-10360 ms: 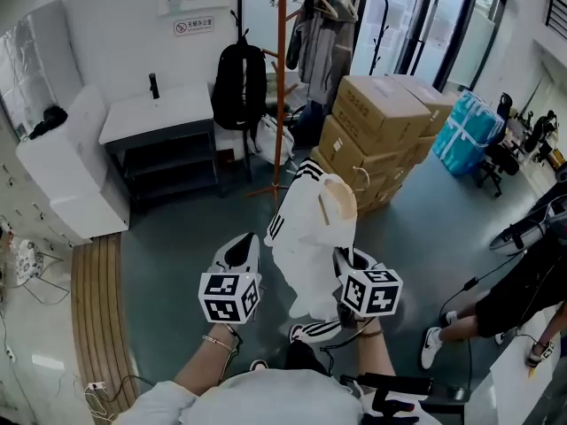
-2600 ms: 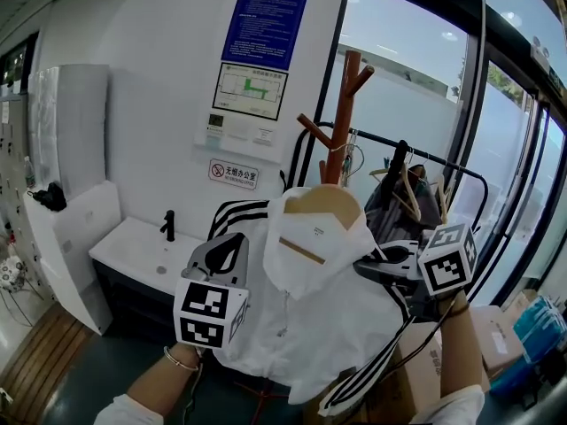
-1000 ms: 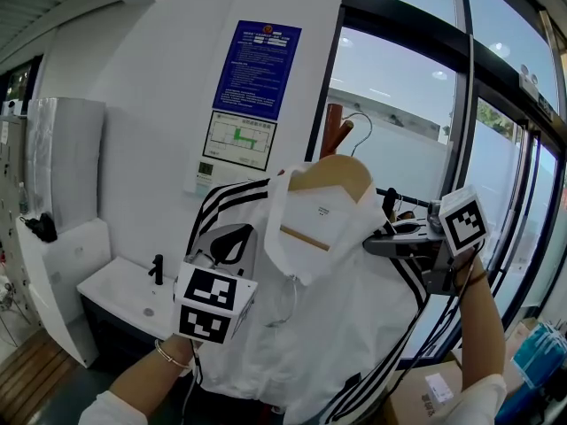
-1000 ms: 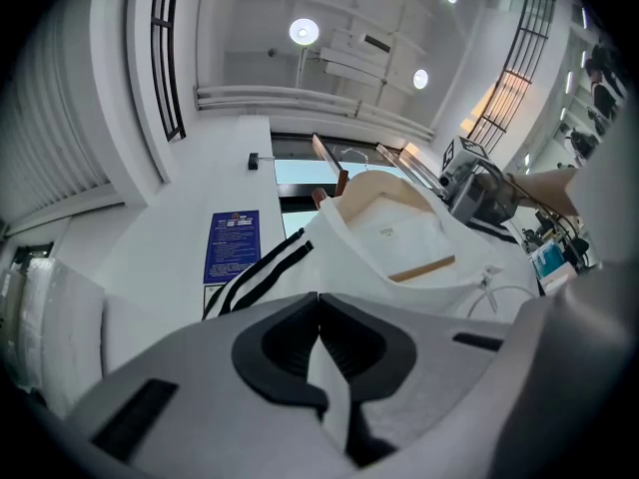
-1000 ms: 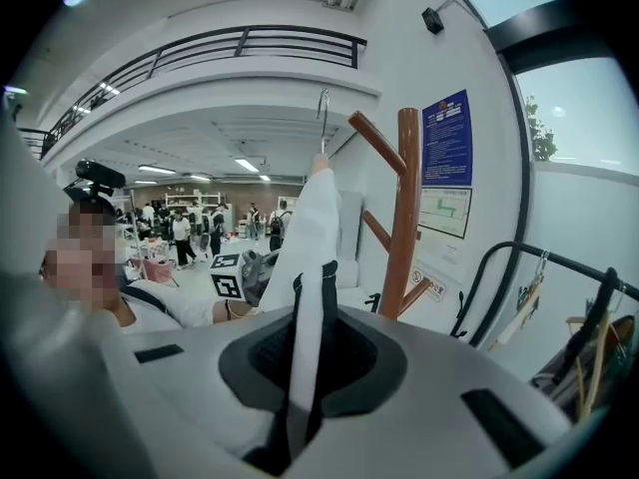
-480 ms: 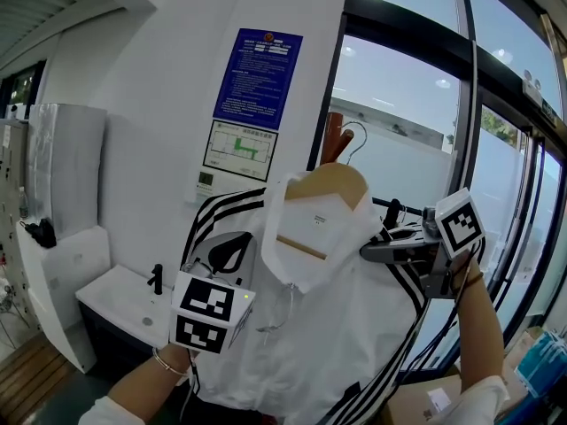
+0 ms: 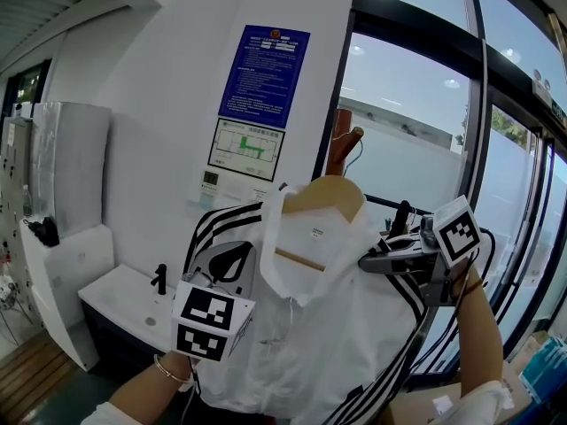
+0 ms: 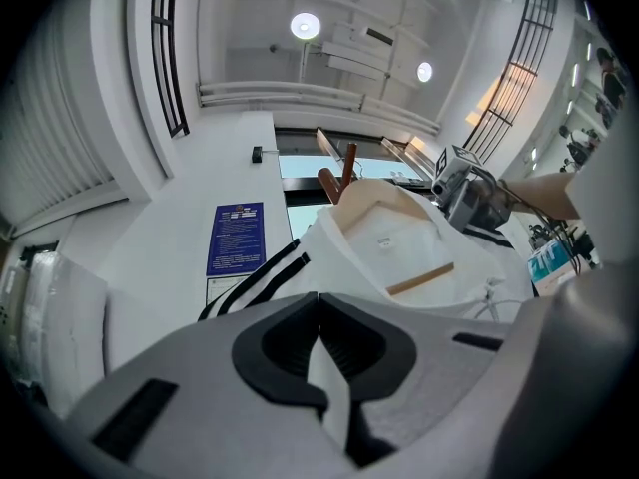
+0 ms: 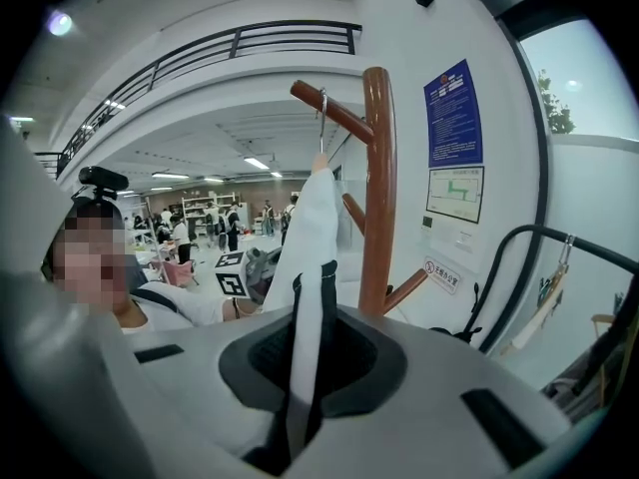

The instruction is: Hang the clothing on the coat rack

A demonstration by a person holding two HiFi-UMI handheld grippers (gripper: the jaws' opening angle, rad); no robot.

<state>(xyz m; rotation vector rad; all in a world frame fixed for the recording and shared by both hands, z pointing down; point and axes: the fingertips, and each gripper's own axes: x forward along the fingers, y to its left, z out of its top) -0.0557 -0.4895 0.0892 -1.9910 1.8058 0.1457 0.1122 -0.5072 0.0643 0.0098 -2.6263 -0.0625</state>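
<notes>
A white jacket (image 7: 328,326) with black stripes hangs on a wooden hanger (image 7: 323,193), held up in front of the brown coat rack (image 7: 339,144). My left gripper (image 7: 232,264) is shut on the jacket's left shoulder fabric (image 8: 329,367). At the other shoulder, my right gripper (image 7: 372,262) is shut on the black-striped edge (image 9: 312,297). In the right gripper view the hanger's wire hook (image 9: 322,118) crosses an upper peg of the coat rack (image 9: 377,168). Whether it rests on the peg I cannot tell.
A white wall with a blue poster (image 7: 264,65) stands behind the rack. Tall glass windows (image 7: 416,122) and a black clothes rail (image 7: 403,211) are to the right. Below left is a counter with a black faucet (image 7: 159,279). Several people (image 9: 180,233) stand far behind.
Both grippers have sunk slightly with the jacket and hanger. The hook, earlier clear of the rack's top, now sits at its upper peg.
</notes>
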